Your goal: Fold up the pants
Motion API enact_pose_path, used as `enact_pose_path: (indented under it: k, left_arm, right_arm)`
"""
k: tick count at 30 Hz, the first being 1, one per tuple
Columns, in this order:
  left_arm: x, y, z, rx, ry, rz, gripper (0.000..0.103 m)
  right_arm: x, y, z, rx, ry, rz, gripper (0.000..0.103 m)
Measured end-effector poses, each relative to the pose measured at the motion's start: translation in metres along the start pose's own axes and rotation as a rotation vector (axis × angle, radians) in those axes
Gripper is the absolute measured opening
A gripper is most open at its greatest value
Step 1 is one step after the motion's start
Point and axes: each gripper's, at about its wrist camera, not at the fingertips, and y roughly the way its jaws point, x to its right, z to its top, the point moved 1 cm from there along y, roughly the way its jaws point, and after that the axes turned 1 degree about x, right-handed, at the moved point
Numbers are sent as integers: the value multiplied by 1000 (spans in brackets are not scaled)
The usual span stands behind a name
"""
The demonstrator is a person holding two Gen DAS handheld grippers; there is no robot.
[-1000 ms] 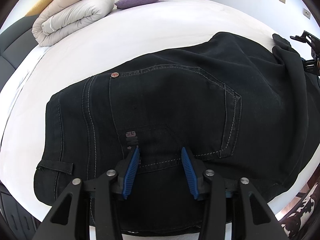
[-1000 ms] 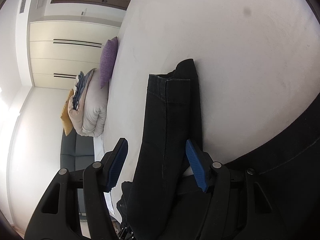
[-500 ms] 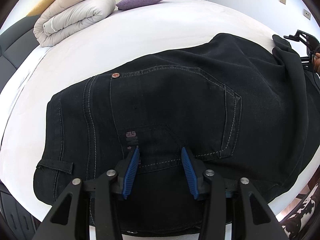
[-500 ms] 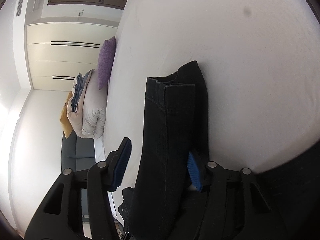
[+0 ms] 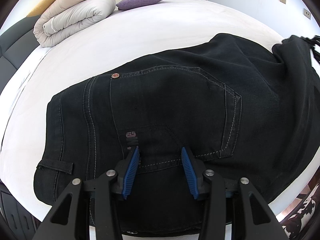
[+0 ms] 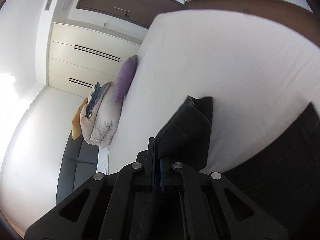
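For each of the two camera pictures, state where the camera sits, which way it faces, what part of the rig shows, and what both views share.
Left wrist: sits on the left gripper, facing down at the black pants' seat; jaws apart.
Right wrist: sits on the right gripper, rolled sideways, facing across the bed; jaws have just closed on the pant leg end.
Shared: pants, bed, rolled duvet, purple pillow.

pants [image 5: 170, 104]: black denim, your task item
pose: spread flat, back pocket up
place: on the white bed [image 5: 140, 36]
leg end [image 6: 186, 128]: lifted, pinched
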Motion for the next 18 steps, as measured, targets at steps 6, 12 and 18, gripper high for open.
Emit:
enact_pose_path:
  k: [6,12,18]
  left_arm:
    - [-2,0,1,-1,-2,-2,47]
    - [-2,2,7,-28,5,0,47]
    - [0,4,17,-71,10,3,47]
  right_arm:
    - [2,-110,-24,92,-37,-41,2]
    - [86,-147,-79,63,128,-180,2]
    - [99,-147,-88,73,236,-98,3]
